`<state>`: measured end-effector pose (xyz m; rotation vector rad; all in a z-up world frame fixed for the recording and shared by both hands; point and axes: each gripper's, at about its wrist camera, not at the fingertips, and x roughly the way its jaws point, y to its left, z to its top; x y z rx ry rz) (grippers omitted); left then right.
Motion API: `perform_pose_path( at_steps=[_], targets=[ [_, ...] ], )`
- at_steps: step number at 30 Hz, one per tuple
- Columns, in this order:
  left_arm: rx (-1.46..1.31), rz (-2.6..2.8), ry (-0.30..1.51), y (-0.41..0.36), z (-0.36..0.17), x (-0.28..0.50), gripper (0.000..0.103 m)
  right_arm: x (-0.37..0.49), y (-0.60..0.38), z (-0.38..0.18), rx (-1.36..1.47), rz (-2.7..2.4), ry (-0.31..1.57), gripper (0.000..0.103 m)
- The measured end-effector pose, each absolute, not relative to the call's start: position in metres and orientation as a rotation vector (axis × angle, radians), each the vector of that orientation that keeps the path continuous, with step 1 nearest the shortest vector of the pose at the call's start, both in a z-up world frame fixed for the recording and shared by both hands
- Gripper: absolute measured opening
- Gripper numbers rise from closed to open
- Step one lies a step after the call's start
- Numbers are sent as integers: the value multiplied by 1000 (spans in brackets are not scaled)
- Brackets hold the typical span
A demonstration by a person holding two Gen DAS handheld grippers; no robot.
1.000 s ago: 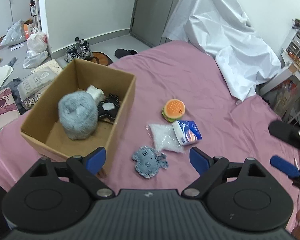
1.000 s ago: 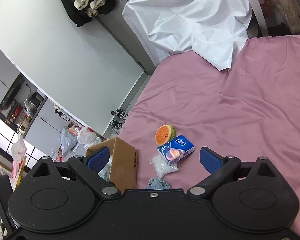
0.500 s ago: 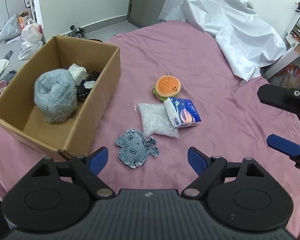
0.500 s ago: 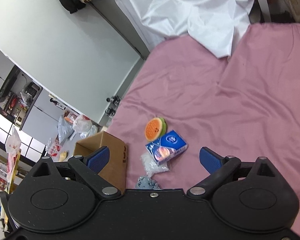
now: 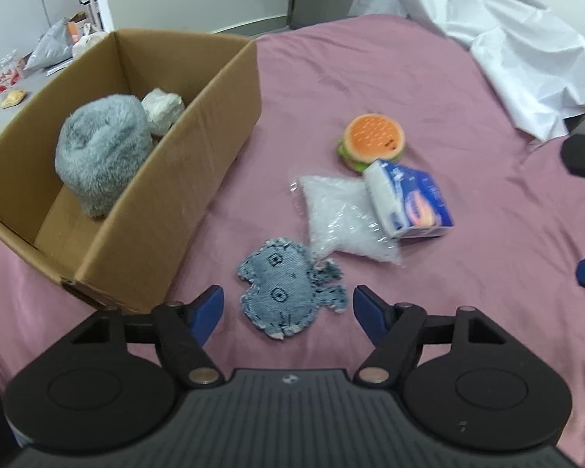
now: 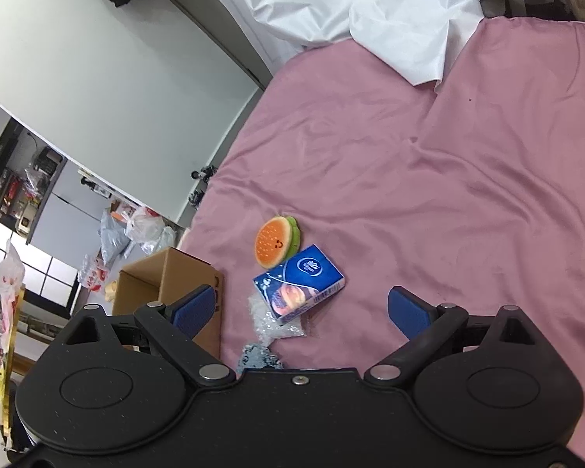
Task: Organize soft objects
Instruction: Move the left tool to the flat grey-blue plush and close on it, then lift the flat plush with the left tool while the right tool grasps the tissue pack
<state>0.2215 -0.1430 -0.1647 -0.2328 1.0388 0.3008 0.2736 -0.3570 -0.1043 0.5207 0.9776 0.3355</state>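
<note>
Left wrist view: the left claw (image 5: 288,310) hung low over the pink bed (image 5: 370,89), its jaws spread and just then narrowing, the blue pads either side of the denim patch toy (image 5: 286,290) at lower centre without pressing it. Just above and right of the toy lay a clear plastic bag (image 5: 343,214), with a blue tissue pack (image 5: 407,202) resting on the bag's right edge and a plush burger (image 5: 374,142) touching the pack's upper end. At the left of the frame stood an open cardboard box (image 5: 199,171) holding a grey fluffy plush (image 5: 101,152) and a white bundle (image 5: 162,111). A white sheet (image 5: 507,39) filled the upper right.

Right wrist view: the right claw (image 6: 302,310) stood wide and empty, the tissue pack (image 6: 300,280) visible between its pads.
</note>
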Motion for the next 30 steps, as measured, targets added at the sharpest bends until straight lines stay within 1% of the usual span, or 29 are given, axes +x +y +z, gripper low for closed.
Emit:
perform_pose_path(
  at_steps=[7, 9, 10, 11, 13, 14, 20, 30],
  targets=[
    [-255, 327, 1068, -139, -185, 234, 71, 290, -357, -119, 522, 343, 1013, 93],
    [-277, 338, 1063, -135, -188, 236, 67, 294, -358, -125, 534, 331, 1026, 92],
    [-290, 338, 1057, -134, -189, 236, 56, 295, -357, -128, 535, 334, 1028, 92],
    [-299, 332, 1052, -133, -188, 237, 42, 297, -354, -130, 527, 344, 1031, 92],
    [-301, 347, 1048, -133, -184, 240, 31, 301, -348, -132, 507, 365, 1038, 92],
    [-316, 356, 1044, -133, -182, 240, 27, 304, -344, -134, 497, 379, 1042, 92],
    [-378, 377, 1031, -128, -169, 241, 20, 320, -328, -143, 459, 419, 1071, 92],
    [-416, 359, 1025, -115, -156, 237, 18, 337, -304, -155, 397, 444, 1102, 93]
  ],
)
